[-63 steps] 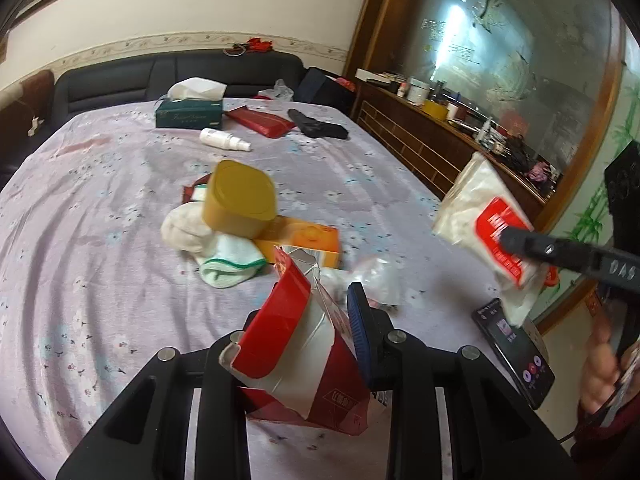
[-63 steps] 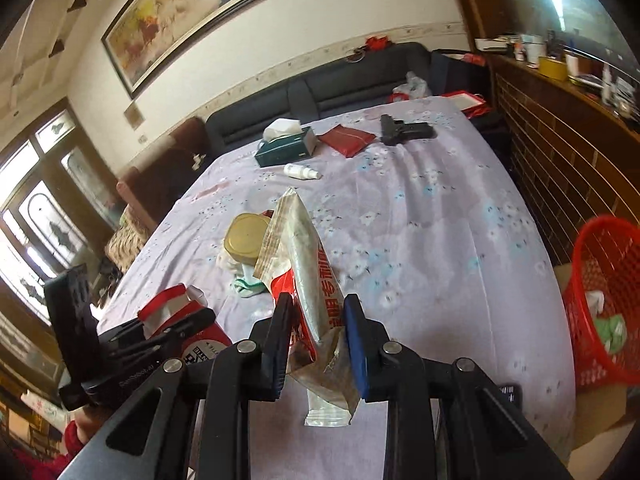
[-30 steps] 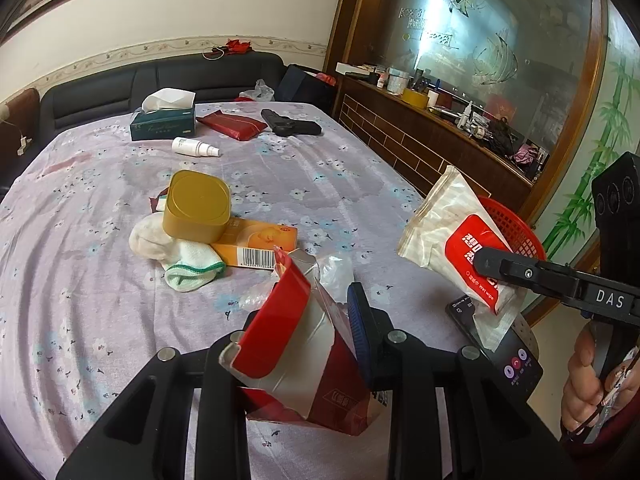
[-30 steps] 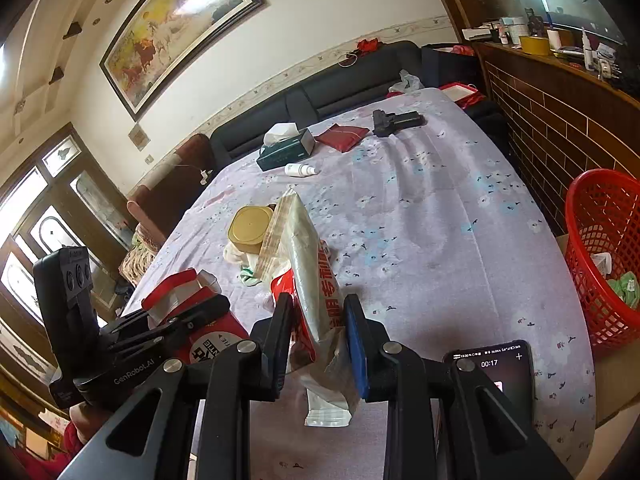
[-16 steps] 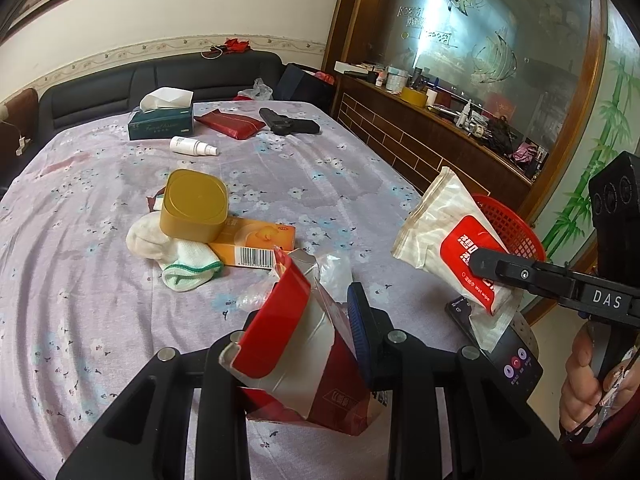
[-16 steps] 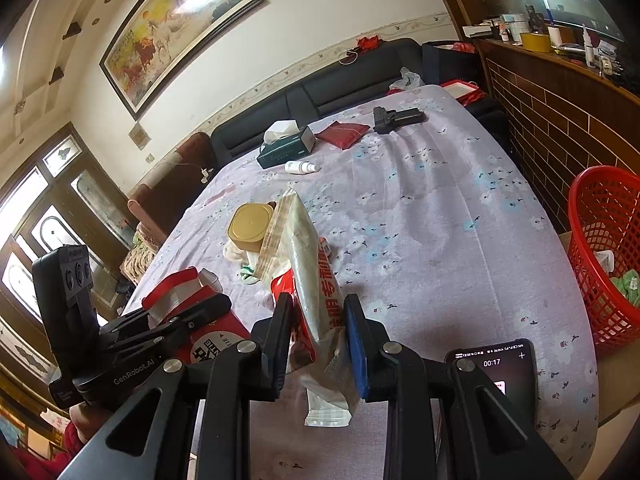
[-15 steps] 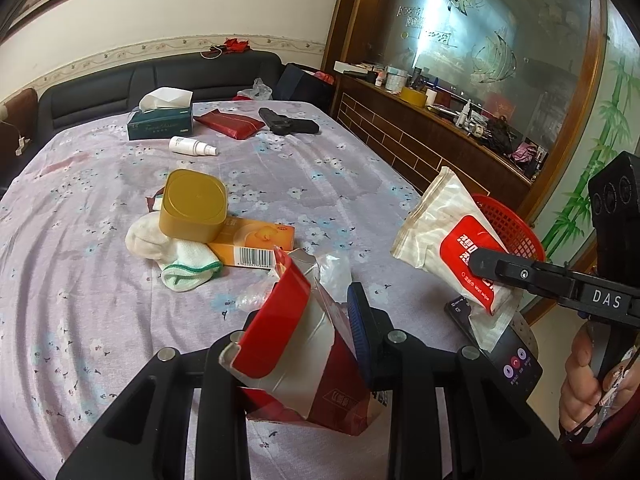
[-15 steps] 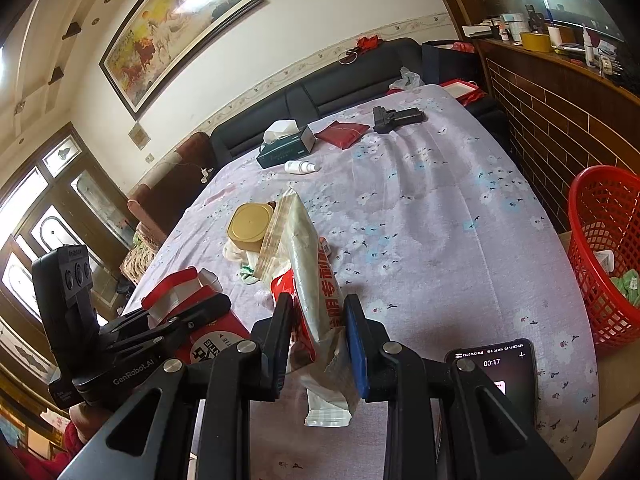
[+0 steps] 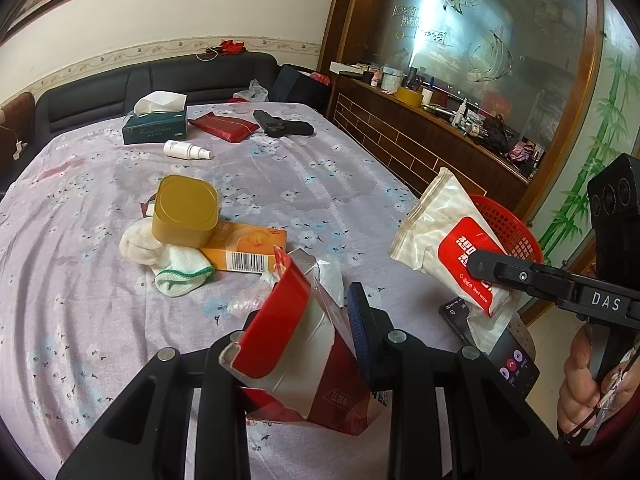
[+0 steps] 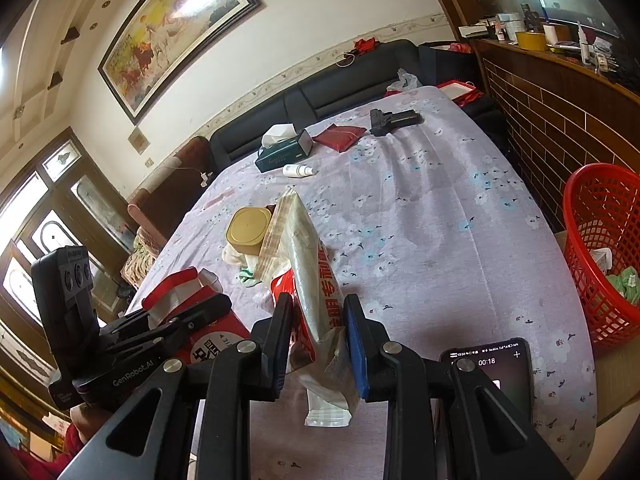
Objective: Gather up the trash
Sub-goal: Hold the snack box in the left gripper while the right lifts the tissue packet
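My left gripper (image 9: 304, 324) is shut on a torn red and white carton (image 9: 292, 352), held above the near edge of the table. The same carton (image 10: 188, 312) shows at the left of the right wrist view, in the left gripper (image 10: 200, 312). My right gripper (image 10: 316, 316) is shut on a white and red wet wipe pack (image 10: 308, 264), which sticks up between the fingers. In the left wrist view that pack (image 9: 452, 240) hangs at the right, in front of a red mesh basket (image 9: 504, 224). The basket (image 10: 600, 248) stands beside the table with some scraps inside.
On the flowered tablecloth (image 9: 320, 184) lie a gold tin (image 9: 186, 210), an orange box (image 9: 244, 248), white socks (image 9: 168, 264), clear wrap (image 9: 256, 296), a spray bottle (image 9: 186, 150), a tissue box (image 9: 156, 126), a red pouch (image 9: 224, 126) and a black pistol-shaped item (image 9: 284, 126). A phone (image 10: 492, 372) lies at the near right edge.
Between the oldest frames and a second ago both hands pulled back toward the near table edge, bringing the red basket into view. Since then nothing has moved.
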### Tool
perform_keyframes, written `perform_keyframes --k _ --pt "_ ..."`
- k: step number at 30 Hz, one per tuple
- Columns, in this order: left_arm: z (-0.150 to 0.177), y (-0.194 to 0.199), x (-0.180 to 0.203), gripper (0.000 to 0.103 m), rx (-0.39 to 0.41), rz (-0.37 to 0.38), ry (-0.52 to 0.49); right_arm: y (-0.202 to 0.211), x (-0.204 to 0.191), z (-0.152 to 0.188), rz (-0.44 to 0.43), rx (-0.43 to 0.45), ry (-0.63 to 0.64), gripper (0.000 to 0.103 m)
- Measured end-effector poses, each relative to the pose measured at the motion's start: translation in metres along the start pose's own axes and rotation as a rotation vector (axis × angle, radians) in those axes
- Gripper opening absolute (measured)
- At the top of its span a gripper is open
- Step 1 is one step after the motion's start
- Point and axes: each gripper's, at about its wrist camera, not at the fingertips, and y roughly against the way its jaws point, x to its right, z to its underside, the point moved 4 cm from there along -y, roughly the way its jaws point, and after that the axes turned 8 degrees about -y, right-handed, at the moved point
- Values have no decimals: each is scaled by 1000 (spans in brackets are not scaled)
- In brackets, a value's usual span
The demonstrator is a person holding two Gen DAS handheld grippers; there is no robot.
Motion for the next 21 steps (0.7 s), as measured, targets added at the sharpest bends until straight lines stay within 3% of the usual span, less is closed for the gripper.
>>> perform_keyframes --k 21 --pt "-11 -5 14 29 -1 16 -31 13 11 -5 -15 29 -24 28"
